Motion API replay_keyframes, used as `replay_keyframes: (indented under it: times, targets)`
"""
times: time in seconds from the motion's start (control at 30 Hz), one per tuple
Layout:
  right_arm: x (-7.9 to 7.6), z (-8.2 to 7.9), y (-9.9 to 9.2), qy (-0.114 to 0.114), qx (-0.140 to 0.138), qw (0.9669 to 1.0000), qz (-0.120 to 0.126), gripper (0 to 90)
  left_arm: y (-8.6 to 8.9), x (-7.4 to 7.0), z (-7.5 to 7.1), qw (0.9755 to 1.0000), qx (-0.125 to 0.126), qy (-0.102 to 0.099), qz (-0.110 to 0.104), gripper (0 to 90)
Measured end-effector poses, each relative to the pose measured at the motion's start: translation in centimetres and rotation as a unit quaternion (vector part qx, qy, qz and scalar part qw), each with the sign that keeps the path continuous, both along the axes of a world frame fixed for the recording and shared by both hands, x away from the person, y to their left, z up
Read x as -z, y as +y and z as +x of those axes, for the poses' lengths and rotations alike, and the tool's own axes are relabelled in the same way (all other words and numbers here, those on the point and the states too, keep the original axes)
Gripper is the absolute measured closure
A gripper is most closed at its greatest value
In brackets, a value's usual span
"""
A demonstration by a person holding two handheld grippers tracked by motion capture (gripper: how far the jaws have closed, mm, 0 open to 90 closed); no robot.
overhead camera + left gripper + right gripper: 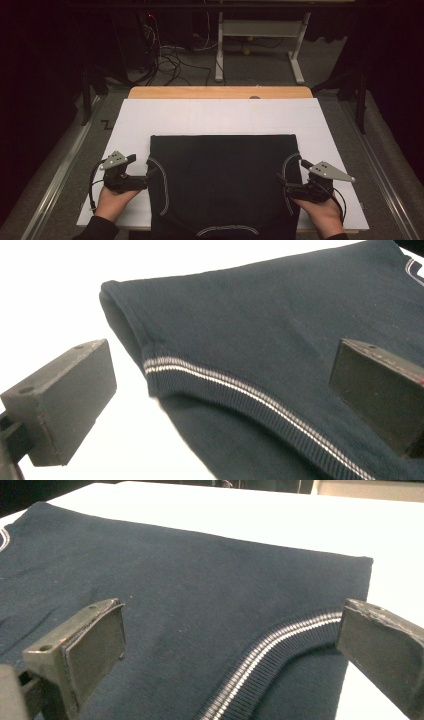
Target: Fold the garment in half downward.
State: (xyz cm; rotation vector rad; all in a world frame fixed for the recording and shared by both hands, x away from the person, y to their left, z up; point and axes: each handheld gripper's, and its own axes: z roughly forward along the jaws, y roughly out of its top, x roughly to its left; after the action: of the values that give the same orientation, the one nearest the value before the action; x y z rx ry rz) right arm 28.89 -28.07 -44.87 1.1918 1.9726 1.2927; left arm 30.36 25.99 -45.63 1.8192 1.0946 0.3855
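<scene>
Left gripper [148,169] stood with jaws spread wide and nothing pinched, just beside the left armhole [150,367] of a dark sleeveless top [222,182]; right gripper [282,182] likewise slack and empty at the right armhole [280,645], its striped trim lying between the jaws untouched. Top lay flat and folded across the near middle of the white sheet [220,116] covering the table [220,92], neckline at the near edge, fold line toward the far edge. Looked like a pause between folds: next move probably called for closing both grippers on the armhole edges, taking care to pinch every layer evenly so the fold stays square.
</scene>
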Motion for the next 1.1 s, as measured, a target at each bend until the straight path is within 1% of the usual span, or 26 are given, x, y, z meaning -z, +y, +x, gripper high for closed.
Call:
replay_keyframes:
  times: [0.13,0.23,0.3,0.37,0.43,0.5,0.6,0.67,0.9,0.93,1.0,1.1]
  targets:
    - [-0.5,0.0,0.9,-0.012,-0.006,0.9999,-0.005,0.1,0.1,-0.4,0.4,1.0000,0.000,-0.006,-0.007,0.0]
    - [-1.0,0.0,2.0,-0.020,-0.017,0.9997,-0.006,0.1,0.3,-0.7,0.9,0.9999,-0.002,-0.010,-0.006,0.0]
    - [-1.3,-0.1,2.6,-0.022,-0.024,0.9995,-0.007,0.1,0.5,-0.9,1.4,0.9999,0.001,-0.008,-0.007,0.0]
    - [-1.7,-0.2,3.5,-0.027,-0.030,0.9991,-0.010,0.1,0.5,-1.2,2.0,0.9999,0.000,-0.011,-0.007,0.0]
    - [-2.0,-0.3,4.3,-0.032,-0.030,0.9990,-0.012,0.1,0.6,-1.4,2.5,0.9998,0.000,-0.011,-0.017,0.0]
    - [-2.3,-0.4,5.1,-0.037,-0.037,0.9986,-0.006,0.1,0.5,-1.6,3.0,0.9998,0.001,-0.010,-0.020,0.0]
    - [-2.7,-0.4,6.2,-0.038,-0.048,0.9981,0.001,0.1,0.4,-2.0,3.6,0.9996,0.000,-0.013,-0.025,0.0]
    - [-3.0,-0.6,7.1,-0.040,-0.057,0.9976,0.000,0.1,0.3,-2.5,4.0,0.9995,0.003,-0.012,-0.027,0.0]
    - [-3.1,-1.1,10.3,-0.036,-0.091,0.9952,-0.005,0.1,0.0,-4.4,5.5,0.9994,0.017,-0.018,-0.022,0.0]
    - [-3.1,-1.2,11.0,-0.036,-0.101,0.9943,-0.003,0.1,0.0,-4.5,5.7,0.9995,0.018,-0.018,-0.021,0.0]
    - [-3.0,-1.3,11.8,-0.036,-0.110,0.9932,-0.004,0.1,0.2,-4.7,6.2,0.9995,0.017,-0.019,-0.020,0.0]
    - [-2.9,-1.6,13.3,-0.034,-0.122,0.9919,-0.004,0.2,0.5,-4.6,6.8,0.9996,0.013,-0.012,-0.021,0.0]
